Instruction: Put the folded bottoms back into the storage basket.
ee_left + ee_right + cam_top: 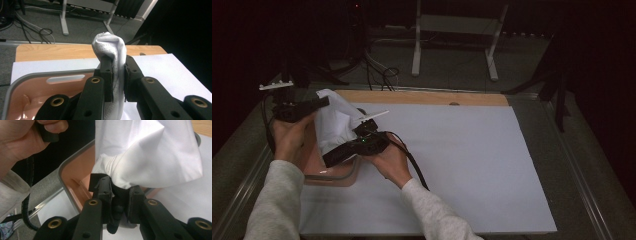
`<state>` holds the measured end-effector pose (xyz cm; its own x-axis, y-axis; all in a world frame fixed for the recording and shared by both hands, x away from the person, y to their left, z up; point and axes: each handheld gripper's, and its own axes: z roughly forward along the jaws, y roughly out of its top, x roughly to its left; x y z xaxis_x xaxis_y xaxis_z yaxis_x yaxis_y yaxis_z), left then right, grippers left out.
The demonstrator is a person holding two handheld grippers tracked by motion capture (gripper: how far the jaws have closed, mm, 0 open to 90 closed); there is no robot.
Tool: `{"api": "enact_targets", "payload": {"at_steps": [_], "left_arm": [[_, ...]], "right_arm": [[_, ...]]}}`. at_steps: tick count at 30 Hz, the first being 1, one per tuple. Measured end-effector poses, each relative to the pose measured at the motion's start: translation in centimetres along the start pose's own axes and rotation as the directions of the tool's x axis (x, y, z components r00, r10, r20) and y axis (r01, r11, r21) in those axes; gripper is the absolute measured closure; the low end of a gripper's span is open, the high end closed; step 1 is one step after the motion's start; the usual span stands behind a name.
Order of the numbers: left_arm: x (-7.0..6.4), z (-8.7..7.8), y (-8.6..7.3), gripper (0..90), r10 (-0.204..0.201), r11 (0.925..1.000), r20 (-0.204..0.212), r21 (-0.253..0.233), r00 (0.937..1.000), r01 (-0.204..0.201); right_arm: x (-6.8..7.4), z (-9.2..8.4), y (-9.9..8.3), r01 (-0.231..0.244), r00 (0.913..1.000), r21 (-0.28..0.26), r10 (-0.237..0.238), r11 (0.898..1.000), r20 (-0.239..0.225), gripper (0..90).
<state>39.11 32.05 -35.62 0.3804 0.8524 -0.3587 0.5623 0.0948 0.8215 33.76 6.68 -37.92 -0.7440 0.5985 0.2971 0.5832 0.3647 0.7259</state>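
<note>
A white cloth [334,122] hangs stretched between my two grippers over a pink basin [343,176] with a grey rim, at the table's left. My left gripper [324,101] is shut on the cloth's upper end; in the left gripper view the bunched white cloth [110,42] pokes up from between the closed jaws of this gripper [117,72]. My right gripper [331,157] holds the lower end. In the right gripper view the white cloth [150,152] runs into a dark edge clamped in that gripper [120,188].
The basin's grey rim [37,75] and pink inside lie under the left gripper. A large white board [462,165] covers the table, with a wooden strip [422,97] behind it. A white stand [452,30] and cables lie on the floor beyond.
</note>
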Motion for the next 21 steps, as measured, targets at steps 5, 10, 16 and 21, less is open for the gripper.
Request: {"api": "enact_targets", "payload": {"at_steps": [5,10,16,21], "left_arm": [[0.7,-0.6,-0.1,81.1,-0.012,0.9999,-0.012,-0.008,0.9999,0.012],[1.1,-1.0,-0.2,81.1,-0.017,0.9998,-0.018,-0.010,0.9997,0.016],[1.4,-1.2,-0.4,81.0,-0.018,0.9998,-0.024,-0.007,0.9996,0.018],[1.7,-1.4,-0.5,81.0,-0.019,0.9998,-0.032,-0.003,0.9993,0.018]], "right_arm": [[0.7,0.7,0.2,0.009,0.9999,-0.001,-0.009,1.000,-0.010,77.8],[1.3,1.2,0.4,0.008,0.9999,0.000,-0.008,1.000,-0.013,77.7],[1.7,1.8,0.4,0.014,0.9998,0.004,-0.014,1.000,-0.015,77.6],[1.9,2.2,0.4,0.016,0.9998,0.005,-0.016,1.000,-0.012,77.5]]}}
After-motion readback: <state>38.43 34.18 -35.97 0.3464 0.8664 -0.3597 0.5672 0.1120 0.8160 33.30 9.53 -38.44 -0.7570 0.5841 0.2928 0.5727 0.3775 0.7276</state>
